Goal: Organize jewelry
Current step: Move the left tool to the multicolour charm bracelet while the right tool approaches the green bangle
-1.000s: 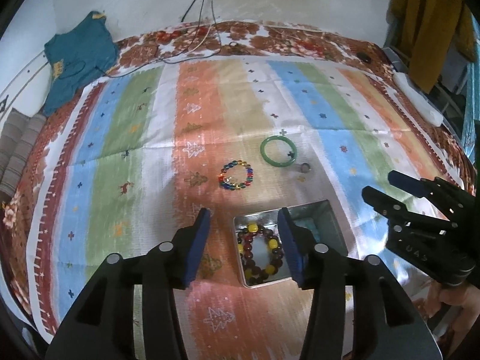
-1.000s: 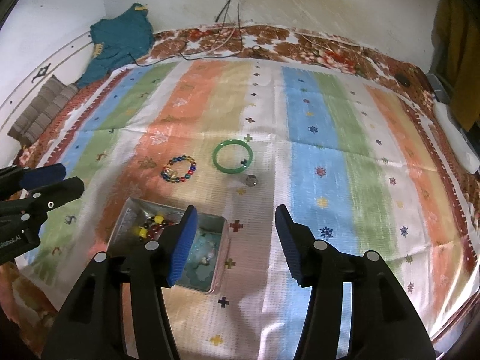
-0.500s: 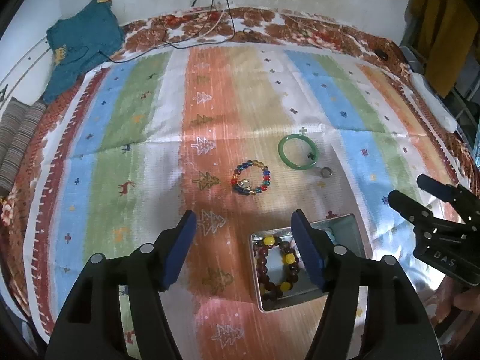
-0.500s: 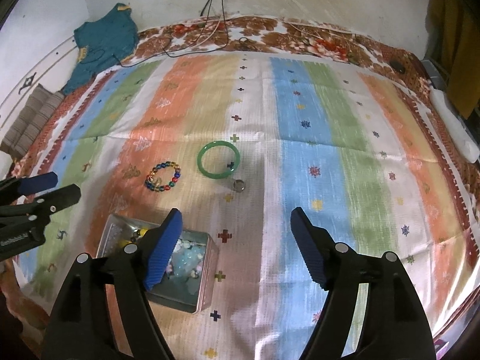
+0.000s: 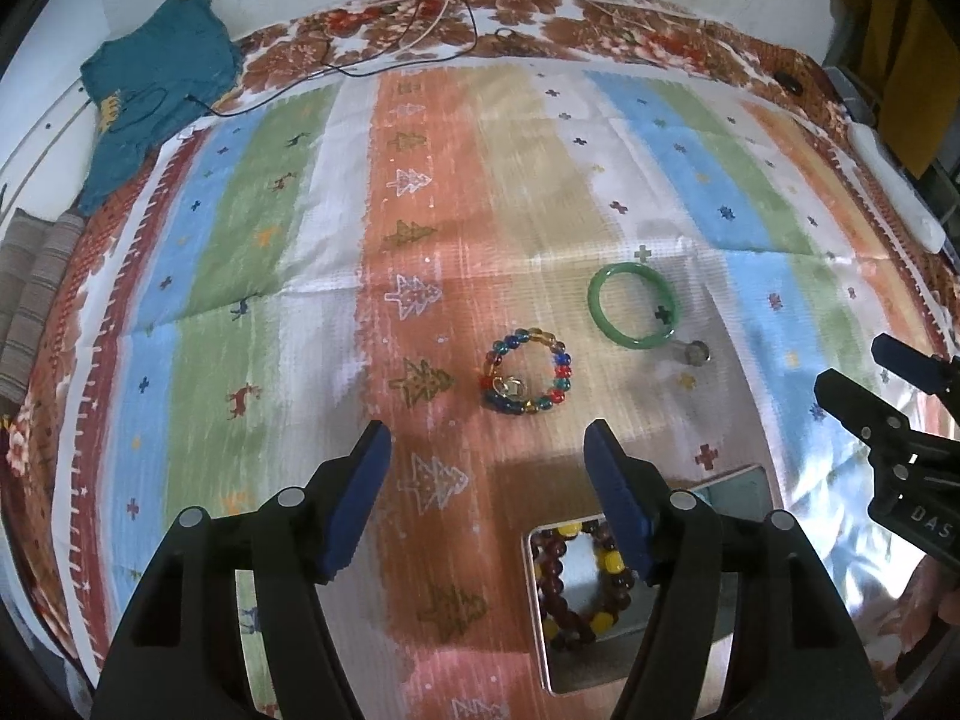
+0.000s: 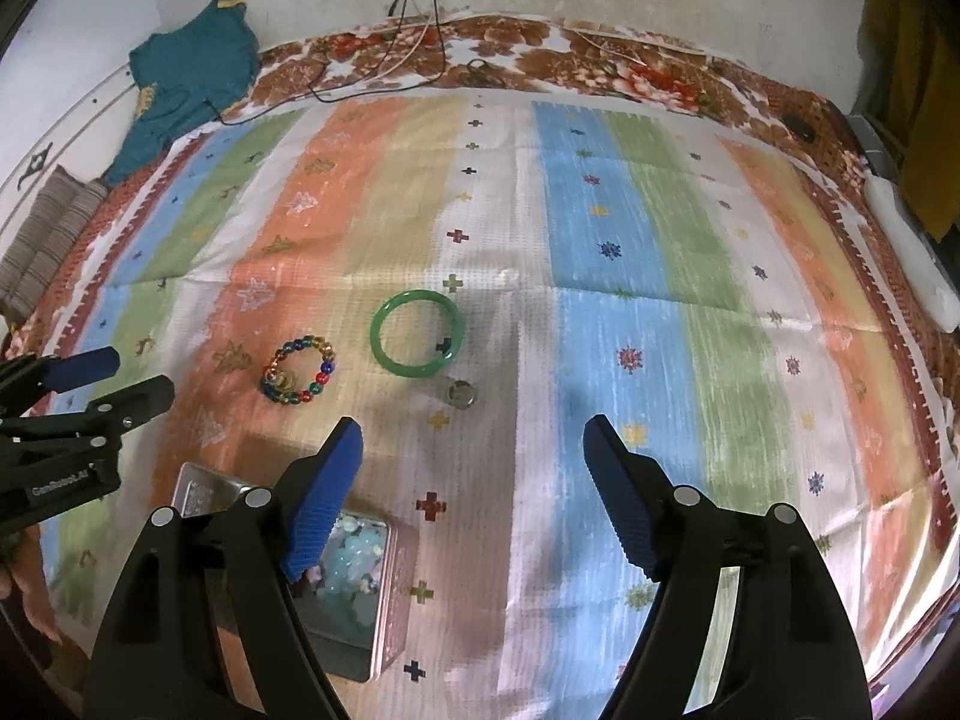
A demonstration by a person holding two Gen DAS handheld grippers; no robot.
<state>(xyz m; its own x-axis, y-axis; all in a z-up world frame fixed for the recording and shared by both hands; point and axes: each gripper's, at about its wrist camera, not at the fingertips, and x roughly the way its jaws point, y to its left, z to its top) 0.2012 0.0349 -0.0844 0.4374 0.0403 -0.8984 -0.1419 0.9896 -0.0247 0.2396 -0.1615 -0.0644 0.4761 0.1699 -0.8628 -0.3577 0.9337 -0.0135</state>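
A bracelet of multicoloured beads [image 5: 528, 375] [image 6: 298, 369], a green bangle [image 5: 636, 341] [image 6: 414, 369] and a small ring [image 5: 696, 353] [image 6: 461, 393] lie on the striped cloth. Near the front stands an open tin [image 5: 738, 480] [image 6: 390, 618]; a dark red and yellow bead bracelet [image 5: 558, 588] lies in it. My left gripper [image 5: 486, 429] hovers open just short of the multicoloured bracelet, with nothing between its fingers. My right gripper [image 6: 473, 423] is open and empty too, just short of the small ring. Each gripper shows at the edge of the other's view.
The striped cloth [image 5: 420, 210] covers a bed with a floral border. A teal garment [image 5: 156, 78] and loose cables [image 5: 420, 18] lie at the back. A white bar-shaped object [image 5: 900, 192] sits along the right edge, folded striped fabric [image 5: 30, 300] at the left.
Both grippers have opened wider. Both have come down and forward toward the loose jewelry, and the tin has slid toward the bottom of each view.
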